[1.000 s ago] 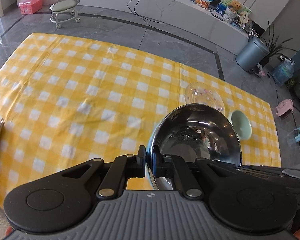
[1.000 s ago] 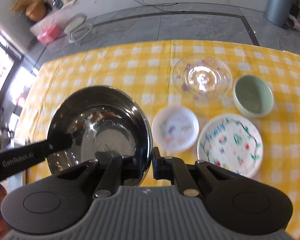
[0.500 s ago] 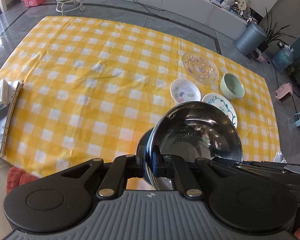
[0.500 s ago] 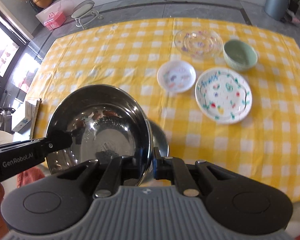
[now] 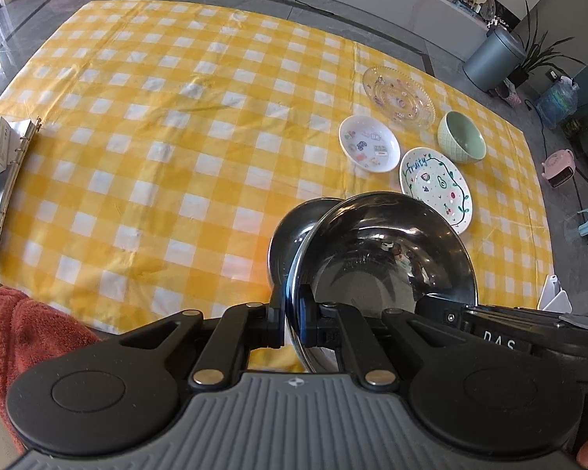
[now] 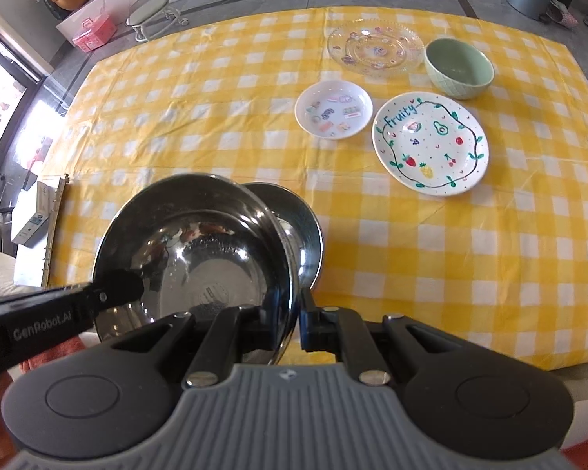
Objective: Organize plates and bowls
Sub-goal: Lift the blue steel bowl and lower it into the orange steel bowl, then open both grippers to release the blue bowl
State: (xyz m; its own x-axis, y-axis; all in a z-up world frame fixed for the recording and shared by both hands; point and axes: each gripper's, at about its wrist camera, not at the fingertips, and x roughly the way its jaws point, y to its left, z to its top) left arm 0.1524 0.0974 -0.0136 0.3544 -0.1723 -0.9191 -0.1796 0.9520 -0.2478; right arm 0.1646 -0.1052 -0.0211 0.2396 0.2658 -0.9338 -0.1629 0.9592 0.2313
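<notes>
Both grippers — left gripper [image 5: 292, 323], right gripper [image 6: 294, 323] — clamp opposite rims of one steel bowl [image 6: 192, 250], held above a second steel bowl [image 6: 294, 231] on the checked tablecloth [image 6: 223, 117]. Likely risk: uneven lowering tilts the thin rim out of one grip — the bowl would drop.

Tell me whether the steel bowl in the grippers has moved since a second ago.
Yes. The steel bowl, gripped by both grippers, has come back toward the near table edge: in the right wrist view the Fruity plate now lies farther beyond it, and a second steel bowl shows beneath.
</notes>
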